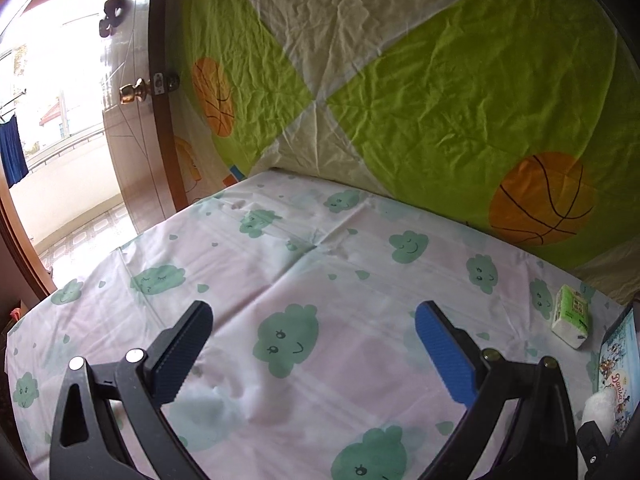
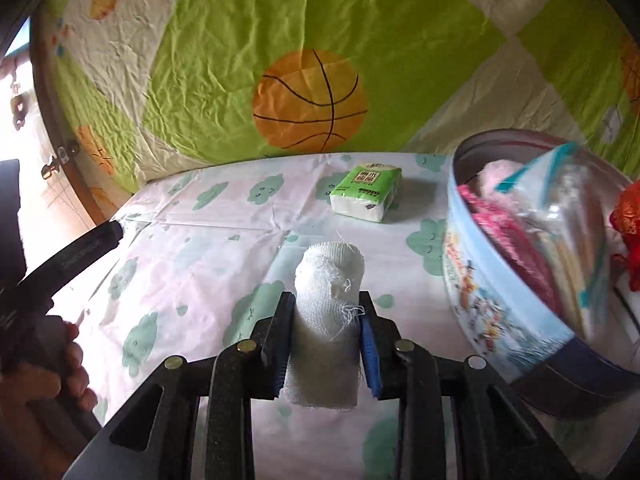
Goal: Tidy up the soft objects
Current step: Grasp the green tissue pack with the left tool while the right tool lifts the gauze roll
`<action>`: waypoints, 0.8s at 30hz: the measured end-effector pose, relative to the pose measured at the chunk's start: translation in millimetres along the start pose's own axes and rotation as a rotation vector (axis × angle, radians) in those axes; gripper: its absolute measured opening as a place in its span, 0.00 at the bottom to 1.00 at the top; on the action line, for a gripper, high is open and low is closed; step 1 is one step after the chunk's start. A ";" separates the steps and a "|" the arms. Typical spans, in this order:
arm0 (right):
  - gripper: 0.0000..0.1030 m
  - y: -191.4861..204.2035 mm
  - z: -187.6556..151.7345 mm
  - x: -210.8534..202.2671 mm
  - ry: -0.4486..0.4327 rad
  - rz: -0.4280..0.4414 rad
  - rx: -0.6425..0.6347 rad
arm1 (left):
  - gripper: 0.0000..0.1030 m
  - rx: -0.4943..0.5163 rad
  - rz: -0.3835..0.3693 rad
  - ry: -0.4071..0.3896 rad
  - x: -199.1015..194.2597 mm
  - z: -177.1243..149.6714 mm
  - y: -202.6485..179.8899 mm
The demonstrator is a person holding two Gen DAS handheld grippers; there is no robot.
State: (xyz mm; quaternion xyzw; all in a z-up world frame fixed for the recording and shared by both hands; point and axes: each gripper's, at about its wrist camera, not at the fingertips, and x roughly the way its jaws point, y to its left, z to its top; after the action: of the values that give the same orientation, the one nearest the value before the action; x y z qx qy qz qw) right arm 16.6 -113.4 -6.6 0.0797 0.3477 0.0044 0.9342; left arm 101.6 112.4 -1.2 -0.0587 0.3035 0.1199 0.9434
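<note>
Right gripper (image 2: pixel 327 332) clamps the gauze roll (image 2: pixel 326 320) mid-length, just beside the round tin (image 2: pixel 500 312). Roll looks light, soft and compressible, with fraying threads; a mid-body hold seems soundest. Left gripper (image 1: pixel 314 334) stands wide and empty over the sheet (image 1: pixel 280 264).

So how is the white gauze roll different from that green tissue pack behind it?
The gauze roll is plain white, loosely woven with frayed threads; the tissue pack is a smooth packet with a printed green top. The roll is a cylinder, the pack a flat block. The roll is pinched between the right gripper pads, while the pack lies untouched on the cloud-print sheet. Both are soft, and neither is in the round tin.
</note>
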 end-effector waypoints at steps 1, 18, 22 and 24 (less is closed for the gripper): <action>0.32 -3.8 -4.5 -11.8 -0.029 -0.002 -0.026 | 1.00 0.019 -0.041 0.004 -1.5 -1.8 -7.6; 0.32 -36.5 -9.4 -62.3 -0.240 -0.089 -0.057 | 0.99 0.306 -0.377 0.142 24.8 11.4 -211.4; 0.32 -40.4 -7.3 -63.4 -0.254 -0.106 -0.050 | 0.94 0.358 -0.382 0.176 38.9 8.9 -239.0; 0.32 -42.5 -6.4 -62.9 -0.253 -0.109 -0.041 | 0.94 0.368 -0.373 0.200 47.4 7.4 -243.9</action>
State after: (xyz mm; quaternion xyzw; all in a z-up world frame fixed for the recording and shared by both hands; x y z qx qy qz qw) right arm -37.2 -158.4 22.9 0.0414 0.2306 -0.0493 0.9709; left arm 206.9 -112.5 -13.8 0.0473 0.3957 -0.1195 0.9093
